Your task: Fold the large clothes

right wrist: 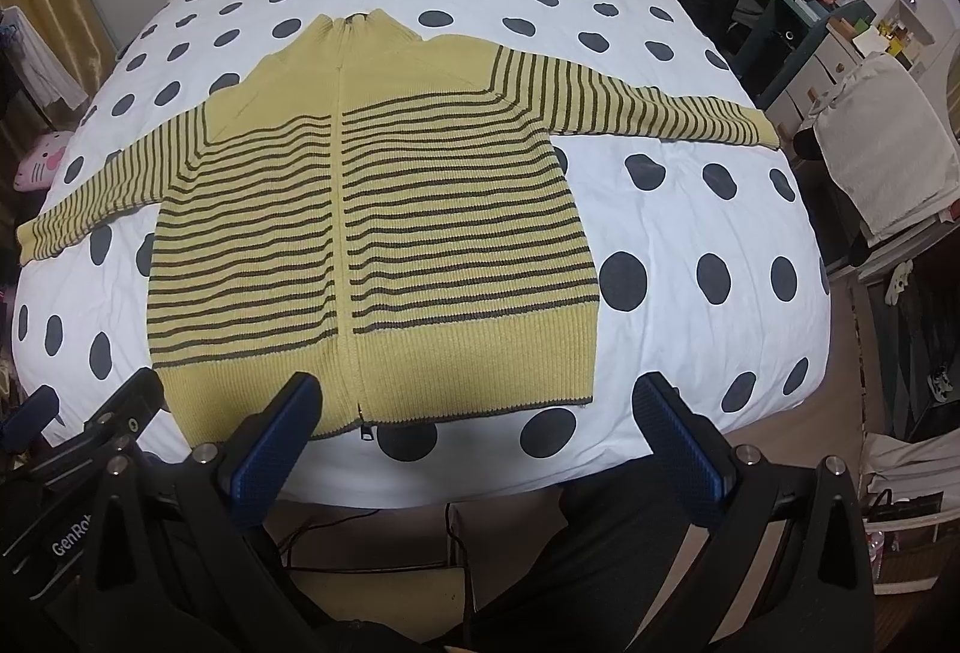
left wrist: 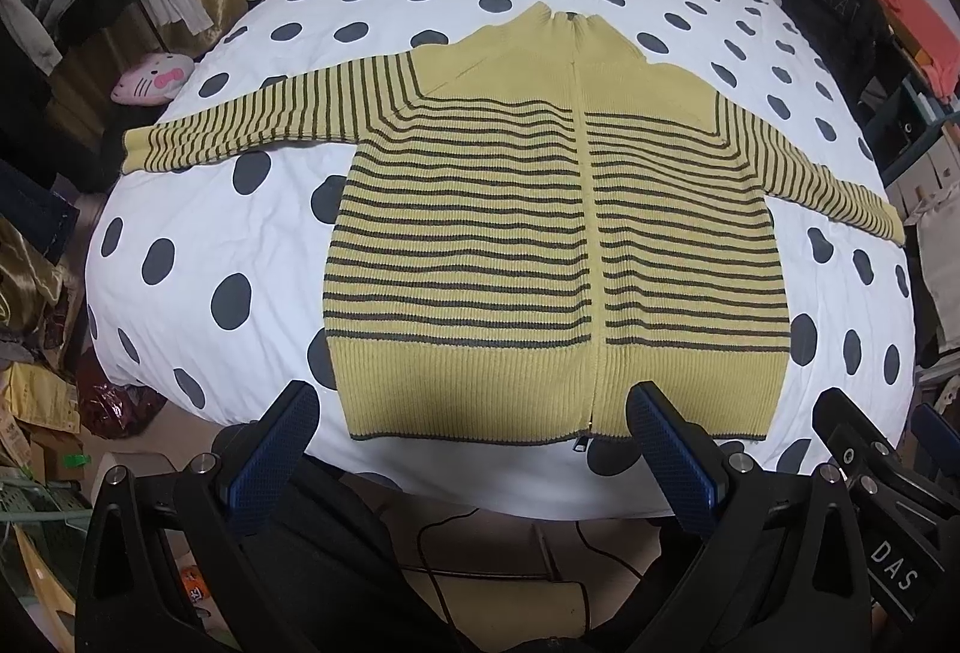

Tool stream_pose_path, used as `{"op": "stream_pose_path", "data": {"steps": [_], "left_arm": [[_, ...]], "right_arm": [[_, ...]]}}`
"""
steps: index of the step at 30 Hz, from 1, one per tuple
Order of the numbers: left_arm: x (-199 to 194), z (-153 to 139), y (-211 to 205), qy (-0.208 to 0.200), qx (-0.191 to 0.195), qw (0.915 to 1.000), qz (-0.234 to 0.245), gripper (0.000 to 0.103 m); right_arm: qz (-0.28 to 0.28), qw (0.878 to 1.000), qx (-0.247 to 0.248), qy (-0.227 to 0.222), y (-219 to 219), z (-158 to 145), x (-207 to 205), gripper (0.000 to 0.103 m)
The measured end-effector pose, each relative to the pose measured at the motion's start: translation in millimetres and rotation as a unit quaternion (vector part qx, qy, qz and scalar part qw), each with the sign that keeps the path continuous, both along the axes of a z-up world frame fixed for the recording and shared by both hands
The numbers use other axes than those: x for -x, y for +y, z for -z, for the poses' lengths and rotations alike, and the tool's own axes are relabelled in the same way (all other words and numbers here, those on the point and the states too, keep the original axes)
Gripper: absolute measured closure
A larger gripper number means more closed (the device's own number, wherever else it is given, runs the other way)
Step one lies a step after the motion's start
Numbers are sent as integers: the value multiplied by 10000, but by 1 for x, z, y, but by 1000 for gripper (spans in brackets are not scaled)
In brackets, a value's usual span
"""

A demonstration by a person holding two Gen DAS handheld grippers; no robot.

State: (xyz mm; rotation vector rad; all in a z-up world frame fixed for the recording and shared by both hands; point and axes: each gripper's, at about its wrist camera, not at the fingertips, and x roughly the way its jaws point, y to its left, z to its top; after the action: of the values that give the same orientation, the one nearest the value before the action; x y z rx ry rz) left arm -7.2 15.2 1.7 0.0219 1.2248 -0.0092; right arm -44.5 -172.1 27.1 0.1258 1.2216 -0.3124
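Left wrist view, striped cardigan flat, "BRAT" bag, left gripper and right gripper both agape

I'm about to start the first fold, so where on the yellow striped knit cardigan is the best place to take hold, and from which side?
Probably the cuff of a sleeve. The yellow striped knit cardigan lies flat, zipped, sleeves spread out. The left hand-held gripper, open, could take the left sleeve's cuff from the bed's outer edge, where loose fabric ends, and carry it across the chest.
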Motion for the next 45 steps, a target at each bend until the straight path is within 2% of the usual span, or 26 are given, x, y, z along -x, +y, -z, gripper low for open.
{"op": "stream_pose_path", "data": {"steps": [31, 34, 38, 41, 43, 45], "left_arm": [[-13, 12, 12, 126, 99, 9998, -132, 1], [-27, 21, 33, 170, 98, 9992, -360, 1], [-58, 36, 81, 56, 50, 9967, -803, 1], [-97, 59, 144, -87, -118, 9904, -1377, 1], [-124, 76, 191, -112, -98, 9837, -1789, 1], [-155, 93, 246, -137, 87, 9755, -2194, 2]], "right_arm": [[-67, 9999, -6, 91, 7, 9, -8, 0], [-67, 9999, -18, 135, 10, 11, -15, 0], [-95, 9997, -7, 230, 16, 22, -26, 0], [-148, 9995, -52, 288, 24, 32, -38, 0], [-180, 9992, -73, 344, 30, 41, -47, 0], [-210, 9988, -95, 443, 38, 52, -58, 0]]}}
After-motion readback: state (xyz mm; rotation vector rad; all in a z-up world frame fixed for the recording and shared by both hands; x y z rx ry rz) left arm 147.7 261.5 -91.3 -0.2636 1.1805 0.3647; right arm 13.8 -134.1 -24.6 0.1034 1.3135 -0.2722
